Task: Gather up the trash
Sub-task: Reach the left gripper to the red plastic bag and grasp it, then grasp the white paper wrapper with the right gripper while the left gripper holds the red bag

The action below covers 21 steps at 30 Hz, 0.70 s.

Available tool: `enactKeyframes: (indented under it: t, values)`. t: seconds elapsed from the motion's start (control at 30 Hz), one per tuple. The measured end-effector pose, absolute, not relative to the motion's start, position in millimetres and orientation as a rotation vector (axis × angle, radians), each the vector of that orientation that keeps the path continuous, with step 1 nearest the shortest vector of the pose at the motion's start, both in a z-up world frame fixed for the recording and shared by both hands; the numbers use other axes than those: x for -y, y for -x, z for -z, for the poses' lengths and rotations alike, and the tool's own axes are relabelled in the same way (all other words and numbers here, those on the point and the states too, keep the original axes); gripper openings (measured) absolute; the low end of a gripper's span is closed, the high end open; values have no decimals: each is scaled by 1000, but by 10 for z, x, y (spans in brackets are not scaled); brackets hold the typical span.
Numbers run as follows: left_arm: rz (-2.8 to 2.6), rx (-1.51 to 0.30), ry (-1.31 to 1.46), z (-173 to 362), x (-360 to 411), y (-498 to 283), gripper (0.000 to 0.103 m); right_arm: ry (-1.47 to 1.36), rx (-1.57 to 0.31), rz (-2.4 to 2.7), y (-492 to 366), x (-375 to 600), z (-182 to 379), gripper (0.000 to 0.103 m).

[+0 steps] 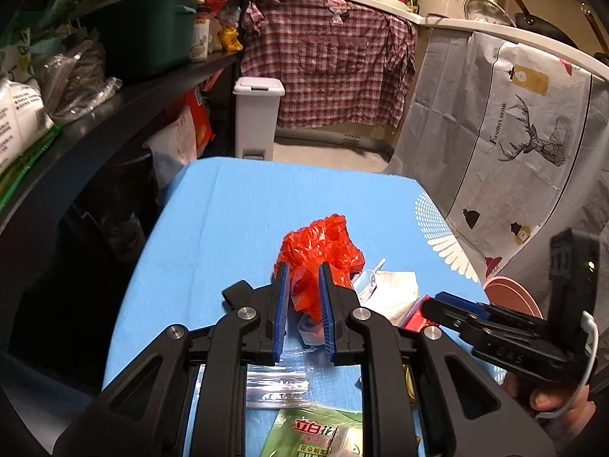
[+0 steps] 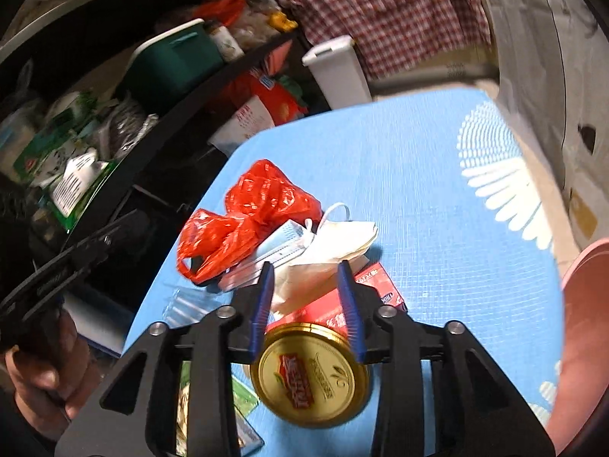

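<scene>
A crumpled red plastic bag [image 1: 319,251] [image 2: 262,205] lies on the blue tablecloth [image 1: 228,209]. My left gripper [image 1: 304,266] hovers just before it, its pads a narrow gap apart, the bag showing through the gap. Right of the bag are a blue face mask [image 2: 281,243], a white mask [image 2: 338,243] and a red box [image 2: 373,285]. My right gripper [image 2: 306,266] [image 1: 434,302] stands open over the white mask and red box, touching neither. A gold jar lid [image 2: 312,377] sits below its finger bases.
A white pedal bin [image 1: 259,114] [image 2: 338,68] stands on the floor beyond the table's far edge. Black shelves [image 1: 114,106] packed with goods run along the left. A clear wrapper [image 1: 274,384] and a green packet [image 1: 312,434] lie near me. A pink round thing [image 1: 510,297] sits at the right.
</scene>
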<state>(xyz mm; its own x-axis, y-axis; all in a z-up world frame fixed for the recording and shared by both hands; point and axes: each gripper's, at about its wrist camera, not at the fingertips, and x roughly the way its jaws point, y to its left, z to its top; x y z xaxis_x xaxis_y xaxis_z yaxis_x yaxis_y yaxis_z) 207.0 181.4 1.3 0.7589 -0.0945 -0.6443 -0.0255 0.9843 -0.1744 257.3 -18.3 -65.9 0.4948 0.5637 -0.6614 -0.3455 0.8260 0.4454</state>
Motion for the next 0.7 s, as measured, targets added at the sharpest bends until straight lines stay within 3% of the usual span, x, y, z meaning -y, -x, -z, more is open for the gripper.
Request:
enactKeyframes:
  t: [0.07, 0.23, 0.43, 0.57, 0.7]
  values:
    - [45, -721, 171, 23, -1779, -2111, 25, -291, -921, -555, -2638, 166, 706, 47]
    - [59, -741, 172, 101, -1732, -2198, 36, -342, -964, -561, -2754, 145, 794, 48]
    - [56, -799, 155, 243, -1731, -2274, 37, -307, -968, -575, -2774, 46, 816, 48]
    - [71, -821, 187, 267, -1781, -2293, 10, -274, -967, -579, -2754, -14, 805, 37]
    - [56, -816, 166, 246, -1777, -2257, 2, -224, -948, -586, -2705, -50, 760, 11]
